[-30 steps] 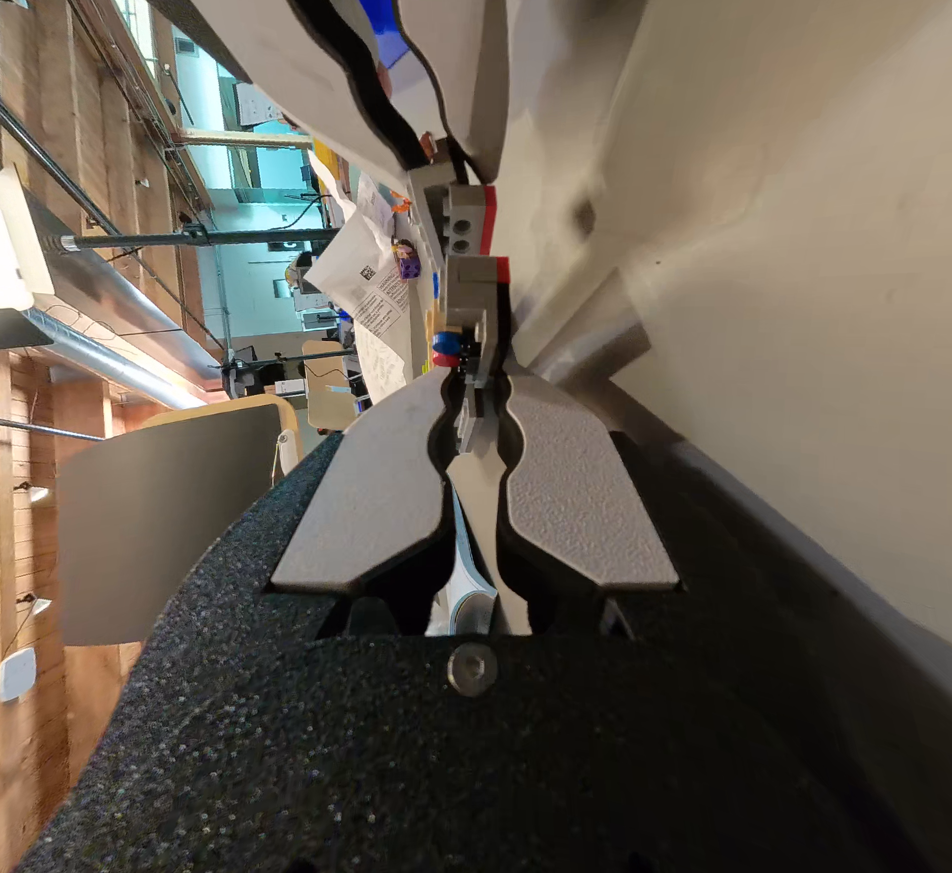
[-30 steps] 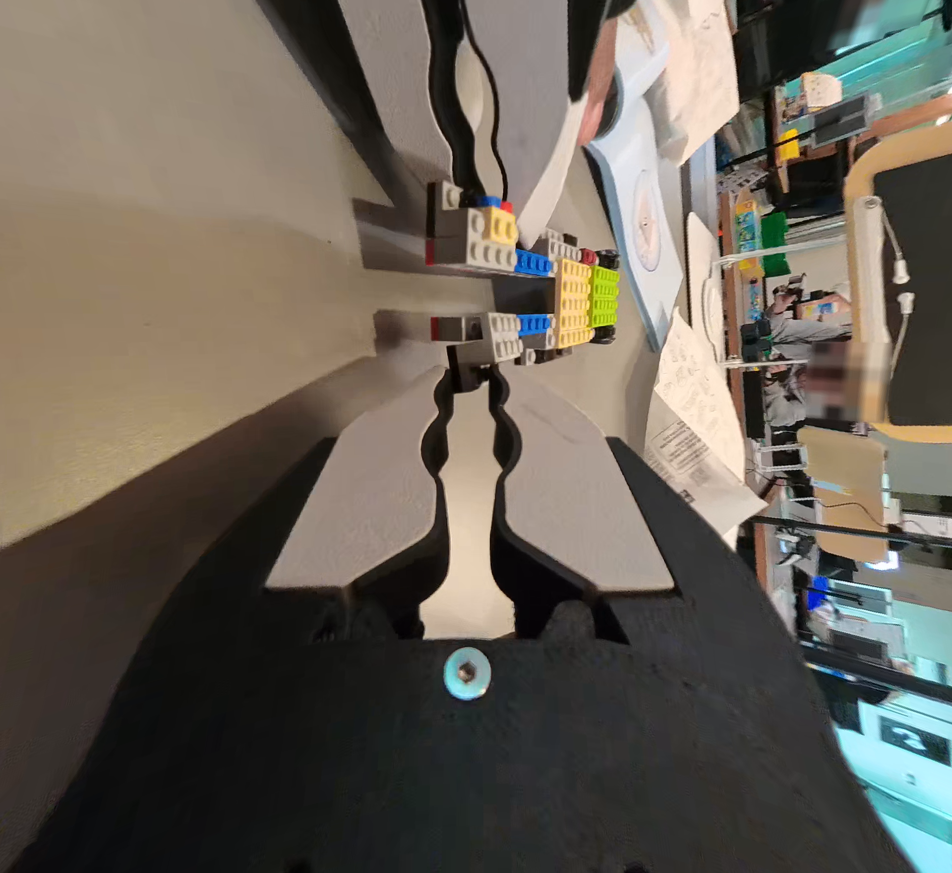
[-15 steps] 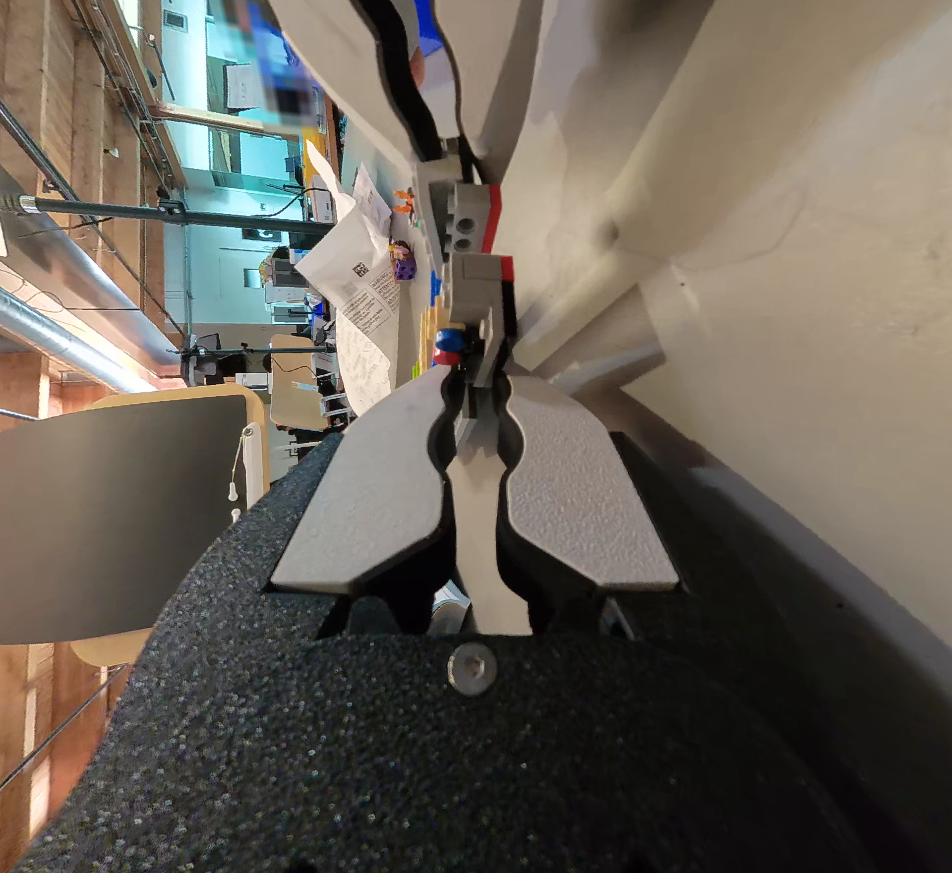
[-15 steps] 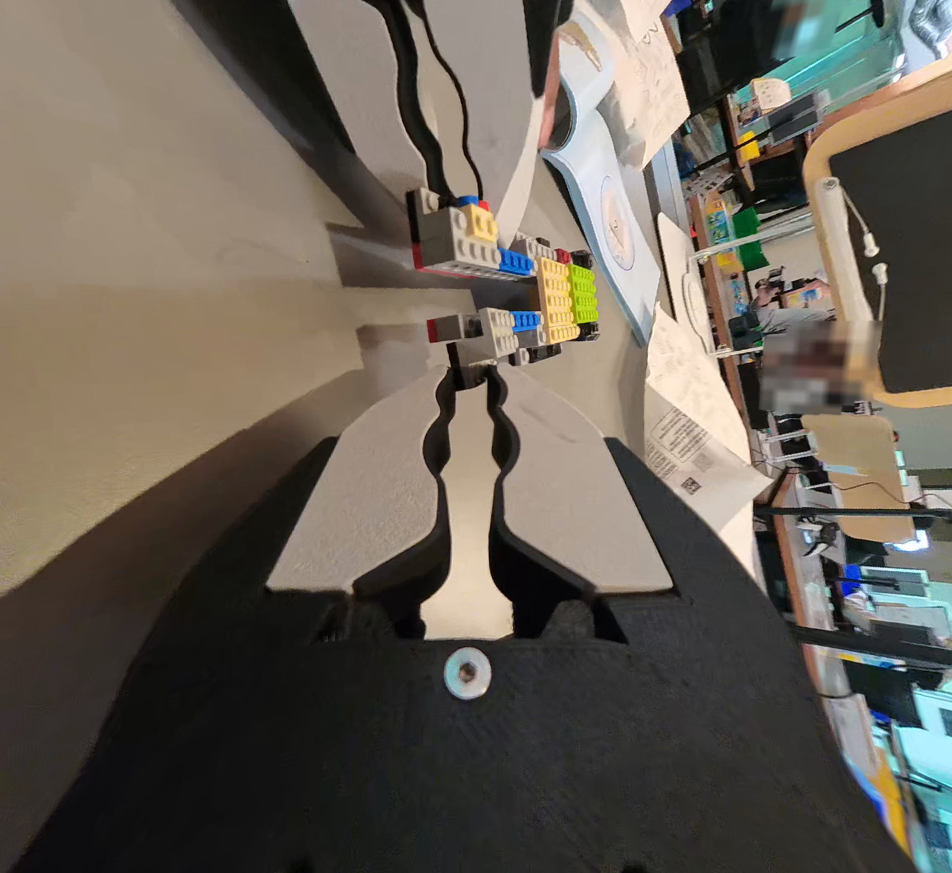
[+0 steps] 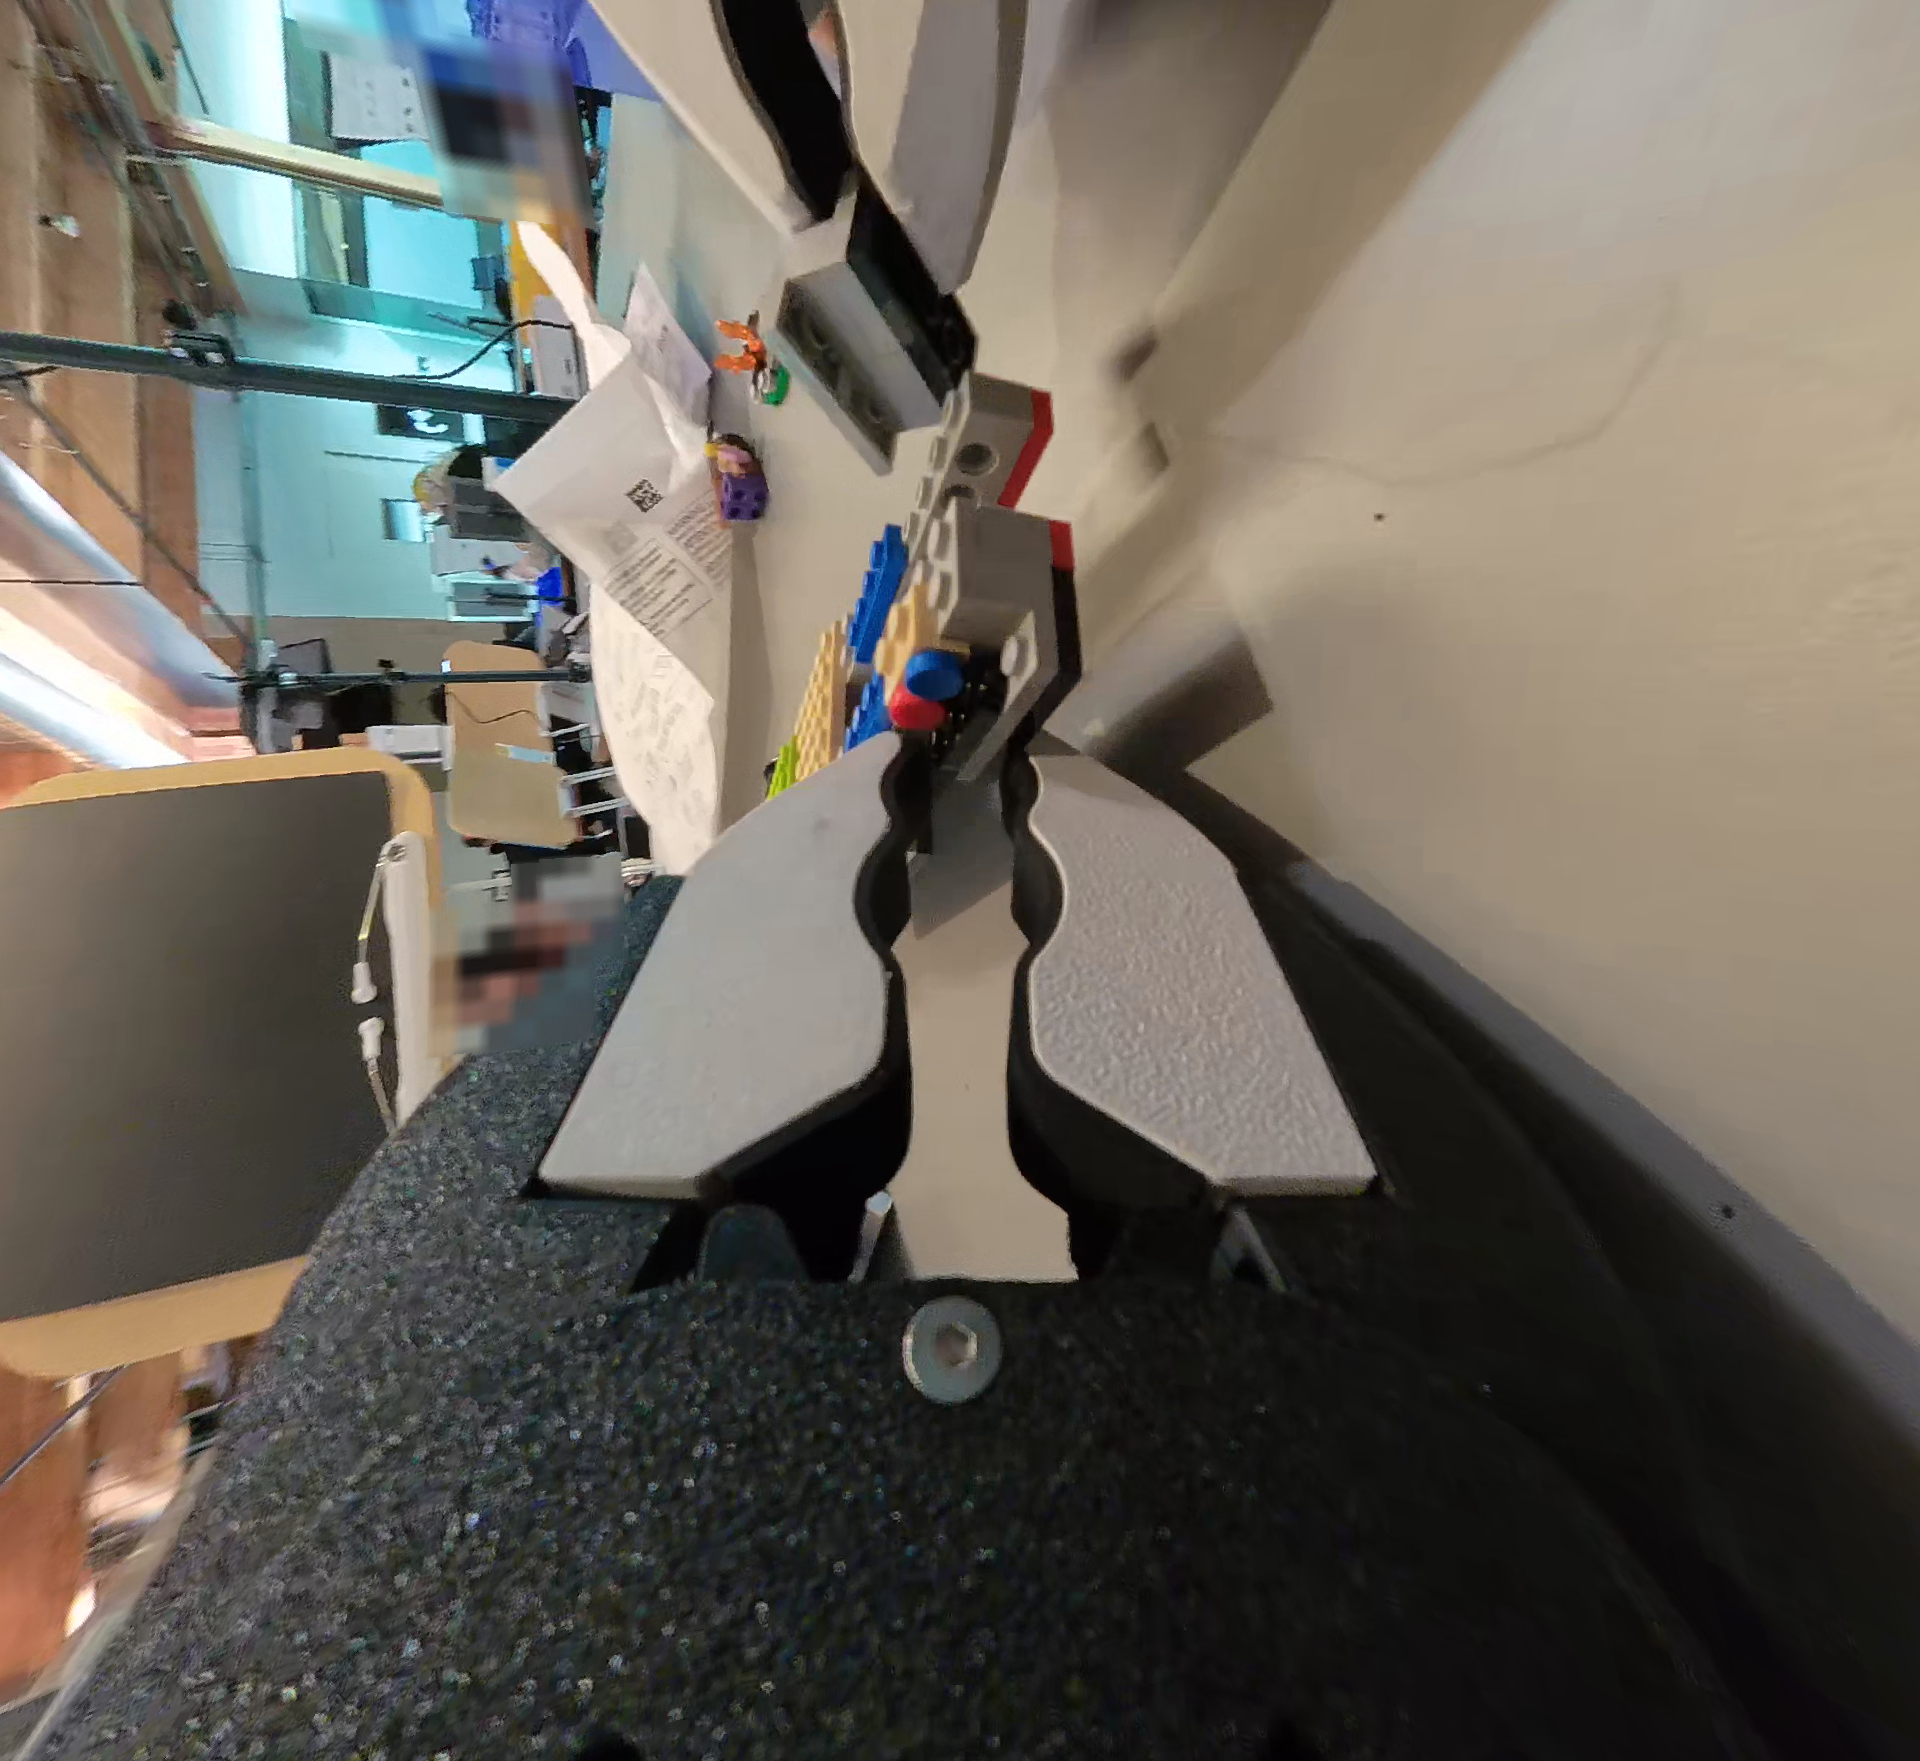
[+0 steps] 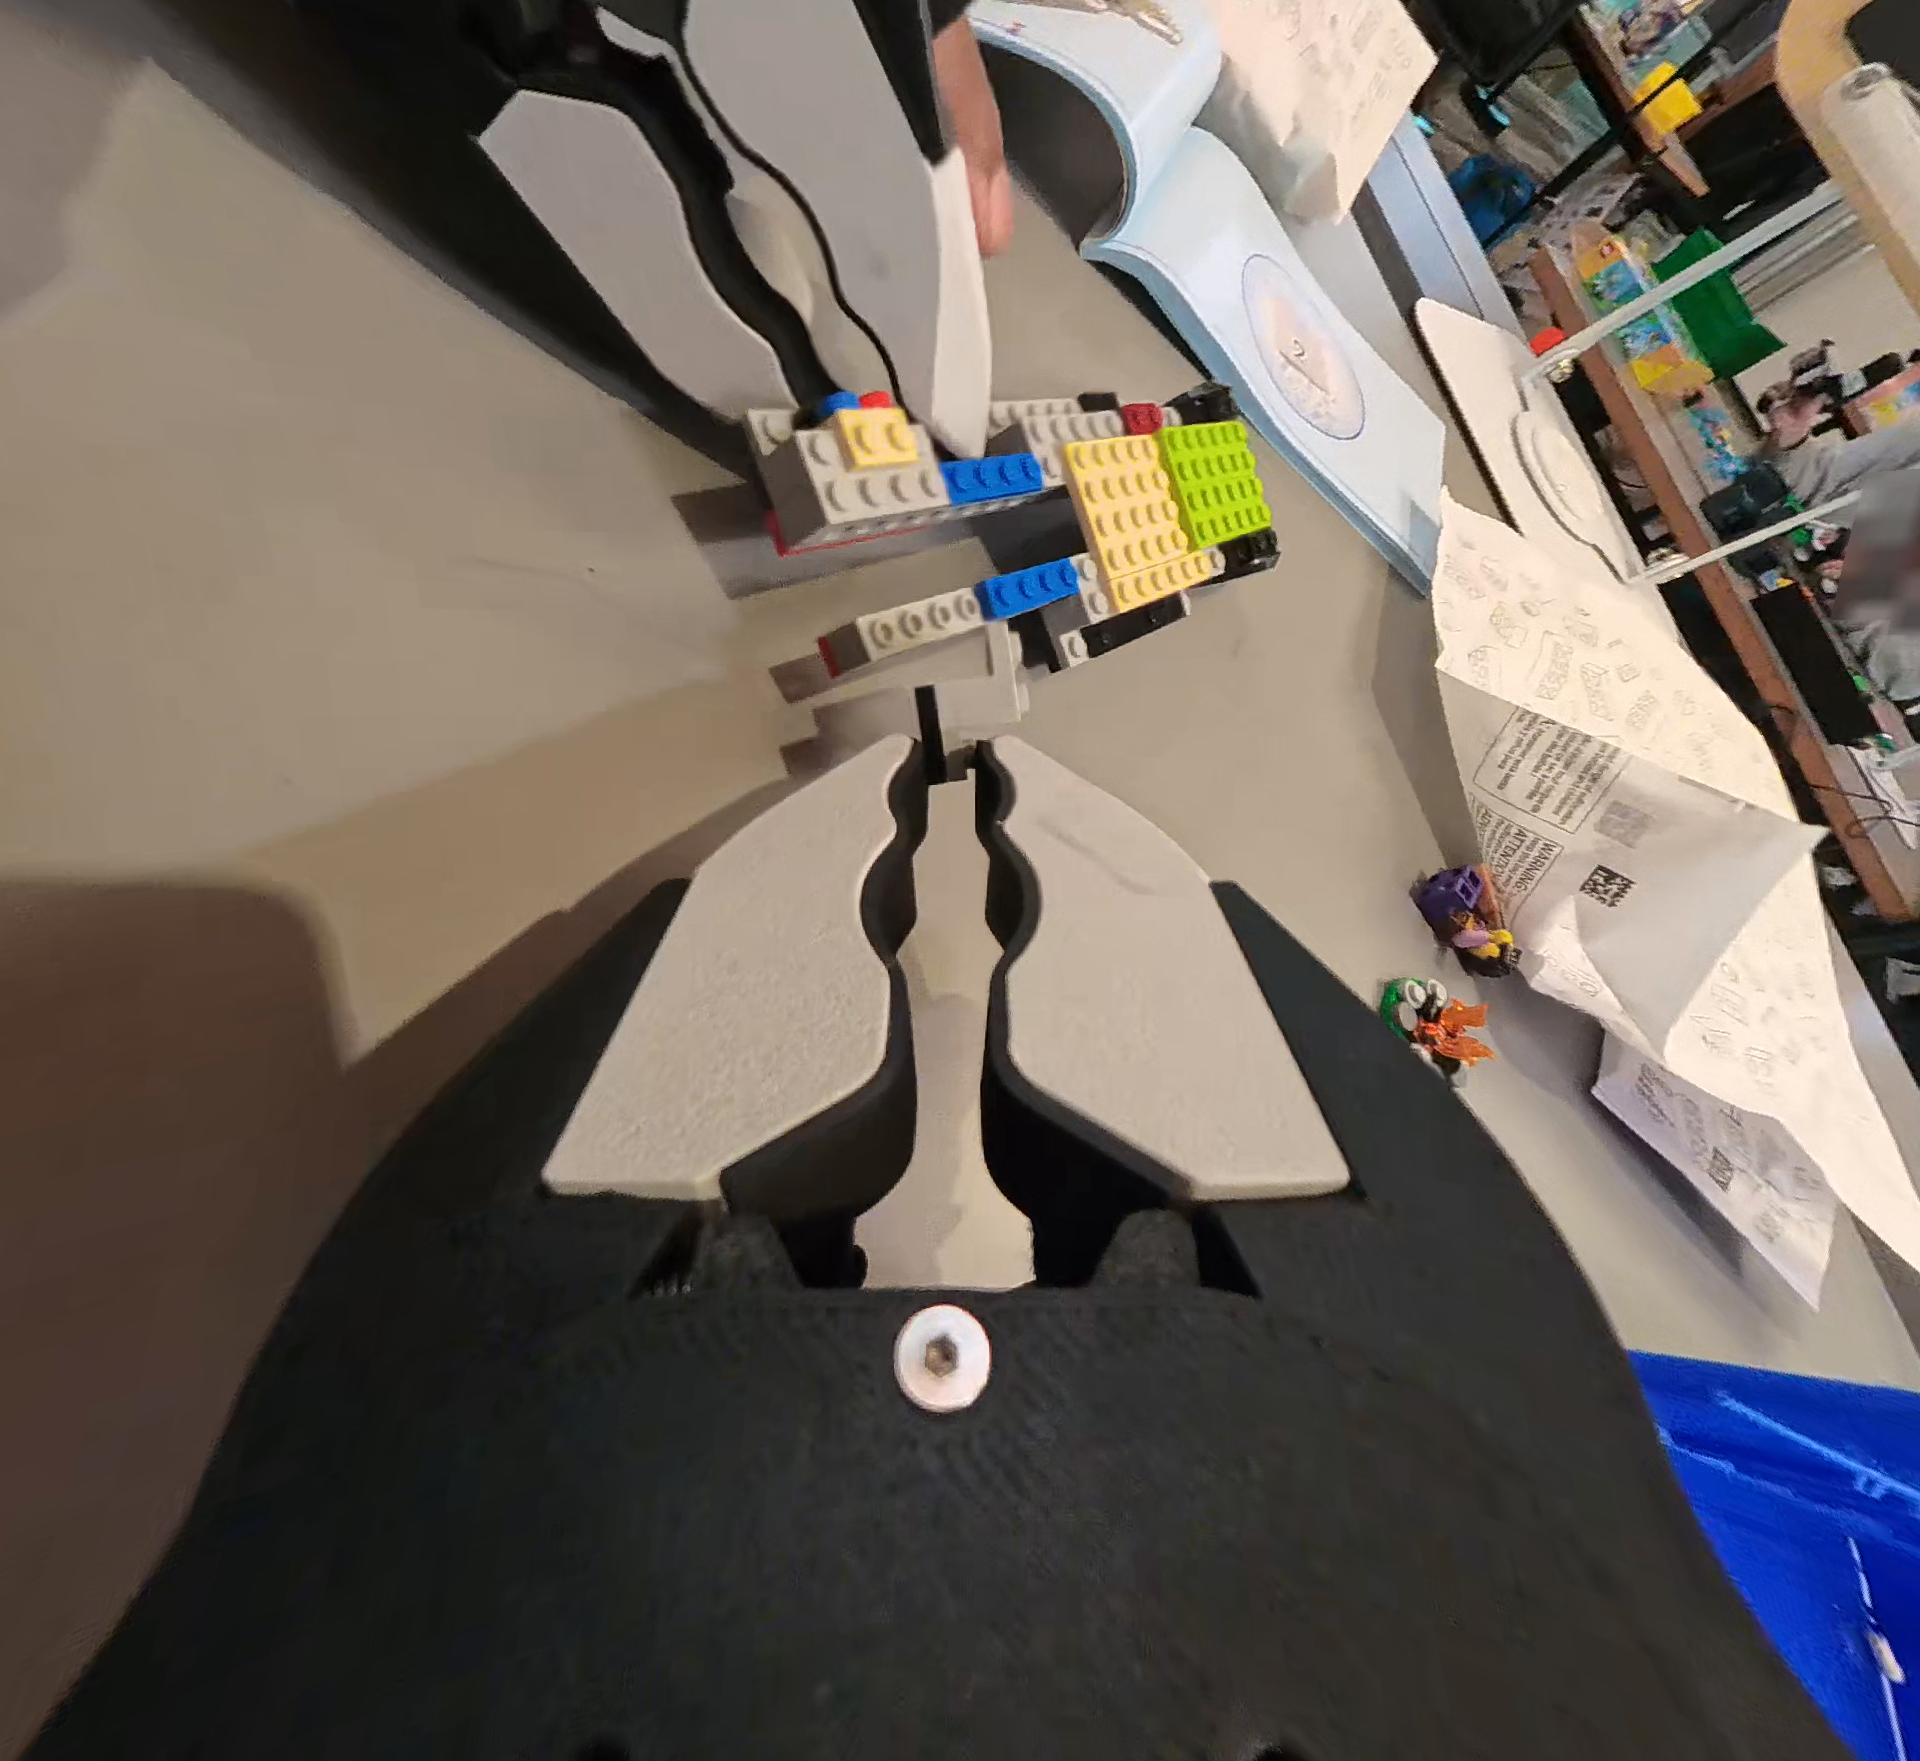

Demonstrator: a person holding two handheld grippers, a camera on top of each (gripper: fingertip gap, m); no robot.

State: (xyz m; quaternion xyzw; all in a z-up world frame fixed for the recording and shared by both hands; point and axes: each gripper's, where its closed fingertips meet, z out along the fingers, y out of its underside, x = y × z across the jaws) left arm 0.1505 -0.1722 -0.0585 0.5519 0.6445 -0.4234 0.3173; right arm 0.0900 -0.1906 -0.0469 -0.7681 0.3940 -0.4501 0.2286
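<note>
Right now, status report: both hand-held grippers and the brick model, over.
Left hand-held gripper clamped on brick model's grey end. Right hand-held gripper pinching thin black piece on its near side. Loose minifigure, paper sheets beside.

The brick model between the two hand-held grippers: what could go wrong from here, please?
1. The right hand-held gripper pinches only a thin black piece at the edge of the brick model; it could slip off or snap loose.
2. The left hand-held gripper grips the opposite end, so pulling or twisting could split the model.
3. The model is off the table; a dropped part could fall near the small figures.
</note>
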